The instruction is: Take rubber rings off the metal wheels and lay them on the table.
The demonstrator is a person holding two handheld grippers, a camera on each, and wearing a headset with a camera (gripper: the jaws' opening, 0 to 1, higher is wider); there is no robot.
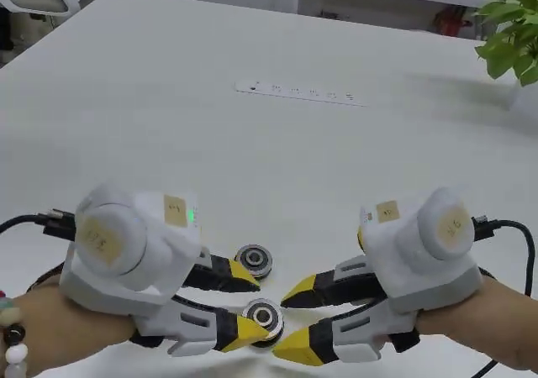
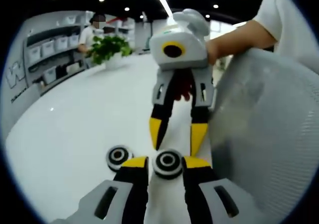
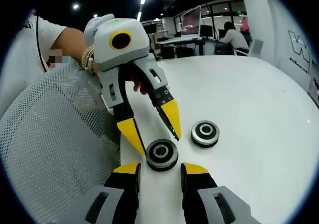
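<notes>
Metal wheel (image 1: 262,317) lies between parted tips of left tool (image 1: 253,304)

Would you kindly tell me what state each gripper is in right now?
Left gripper: open, tips flanking the near wheel, not clamped.
Right gripper: open, holding nothing, tips at the same wheel.
</notes>
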